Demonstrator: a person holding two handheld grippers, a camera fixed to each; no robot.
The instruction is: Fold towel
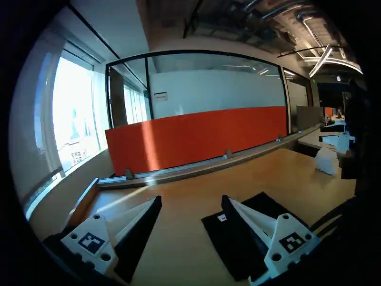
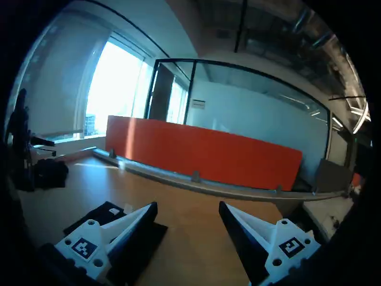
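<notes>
Left gripper and right gripper are held low over the counter, jaws spread and empty, flanking the flat black towel at lower frame, presumably for pinching its edges.

towel lying on the table, partition standing along the table's far edge, window off to the left
</notes>
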